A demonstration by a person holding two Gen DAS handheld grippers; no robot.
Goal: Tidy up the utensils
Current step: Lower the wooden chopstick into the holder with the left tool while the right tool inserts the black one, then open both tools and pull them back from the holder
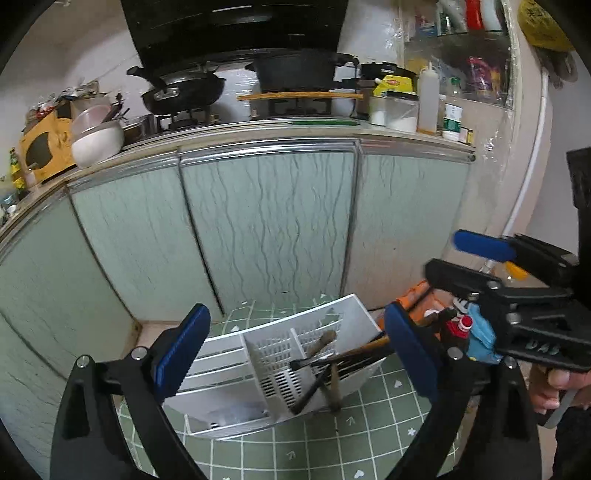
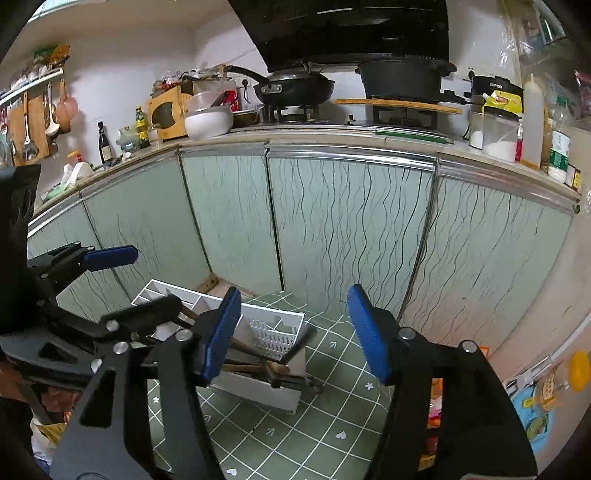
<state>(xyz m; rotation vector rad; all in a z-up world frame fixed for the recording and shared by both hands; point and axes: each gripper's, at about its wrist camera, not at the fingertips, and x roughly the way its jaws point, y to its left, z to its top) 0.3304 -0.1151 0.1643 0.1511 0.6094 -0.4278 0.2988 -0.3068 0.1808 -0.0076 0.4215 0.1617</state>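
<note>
Both grippers, left (image 1: 295, 354) and right (image 2: 291, 332), spread wide, empty, hovering over white organizer (image 1: 229, 369) on floor; utensils (image 1: 325, 365) heaped crosswise, guessing unsorted.

A run of pale green cabinet doors (image 2: 351, 229) with dark wavy lines stands under a light countertop (image 2: 332, 134). On the gas stove sits a black frying pan (image 2: 295, 88), and to its right a large black pot (image 2: 402, 79) rests on a wooden board (image 2: 399, 101). A black range hood (image 2: 351, 29) hangs above them. Left of the stove a white bowl (image 2: 208, 123) holds a clear plastic container, with a yellow box (image 2: 166, 114) behind it. At the right end of the counter stand a squeeze bottle (image 2: 532, 118) and jars of white powder (image 2: 500, 134). Ladles (image 2: 50, 110) hang on the left wall. The floor is green tile (image 2: 332, 406) with white grout lines.
</note>
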